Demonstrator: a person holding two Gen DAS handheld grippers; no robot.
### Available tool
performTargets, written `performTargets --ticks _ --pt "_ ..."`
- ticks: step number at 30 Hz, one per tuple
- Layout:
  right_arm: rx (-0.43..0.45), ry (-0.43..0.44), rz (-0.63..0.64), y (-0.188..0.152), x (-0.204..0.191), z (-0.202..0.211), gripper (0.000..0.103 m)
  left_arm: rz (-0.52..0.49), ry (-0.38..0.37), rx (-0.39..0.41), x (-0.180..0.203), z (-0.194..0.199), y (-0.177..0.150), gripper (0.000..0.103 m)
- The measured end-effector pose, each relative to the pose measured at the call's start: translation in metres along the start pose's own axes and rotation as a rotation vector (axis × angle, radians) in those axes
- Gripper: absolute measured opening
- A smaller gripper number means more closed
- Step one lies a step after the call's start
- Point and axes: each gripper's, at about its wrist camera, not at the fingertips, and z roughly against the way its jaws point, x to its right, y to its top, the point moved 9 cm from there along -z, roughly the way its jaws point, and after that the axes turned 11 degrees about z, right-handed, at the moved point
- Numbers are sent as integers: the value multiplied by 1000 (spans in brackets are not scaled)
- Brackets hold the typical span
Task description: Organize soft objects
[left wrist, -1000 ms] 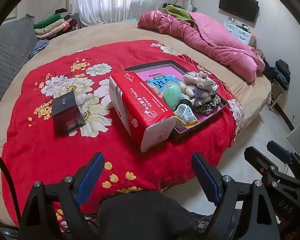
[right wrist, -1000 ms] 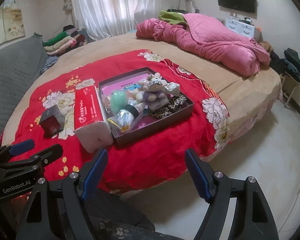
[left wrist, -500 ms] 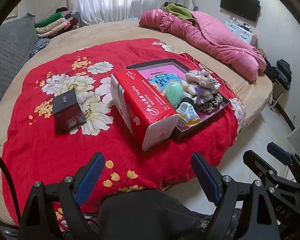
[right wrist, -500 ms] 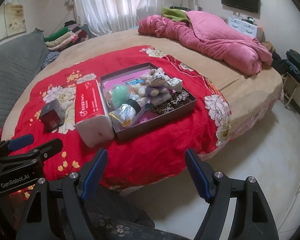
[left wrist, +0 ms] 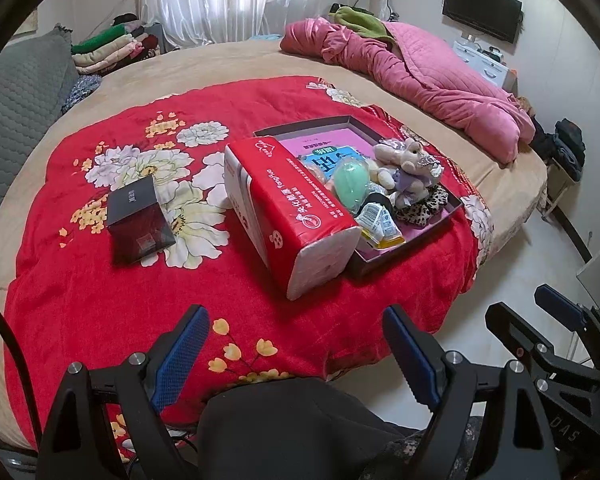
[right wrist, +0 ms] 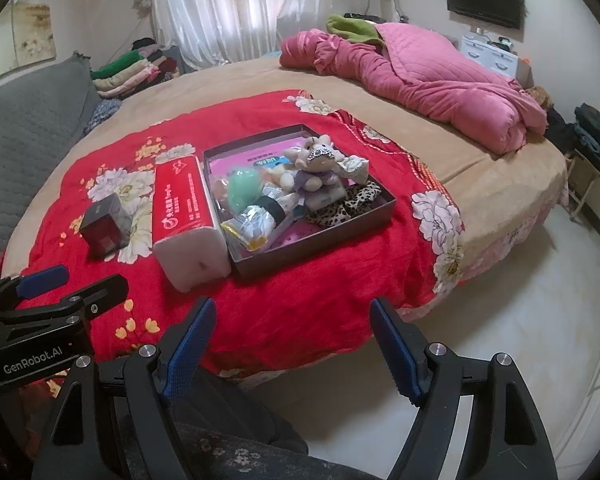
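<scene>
A dark shallow box sits on a red floral blanket on the bed. Inside it lie a grey plush toy, a mint green egg-shaped thing, a leopard-print cloth and small packets. A red tissue pack lies against the box's left side. My left gripper and right gripper hover open and empty over the blanket's near edge, well short of the box.
A small dark red cube box rests left of the tissue pack. A pink quilt is heaped at the far right of the bed. Folded clothes are stacked at the back left. Bare floor lies to the right.
Both views have shifted only slightly; the box and tissue pack sit a little differently in frame. Both grippers stay open and empty.
</scene>
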Motion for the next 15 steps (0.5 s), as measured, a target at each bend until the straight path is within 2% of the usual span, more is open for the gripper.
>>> performTargets --ticks 15 --pt "-5 -2 9 -1 -1 -2 80 3 9 6 -1 2 1 88"
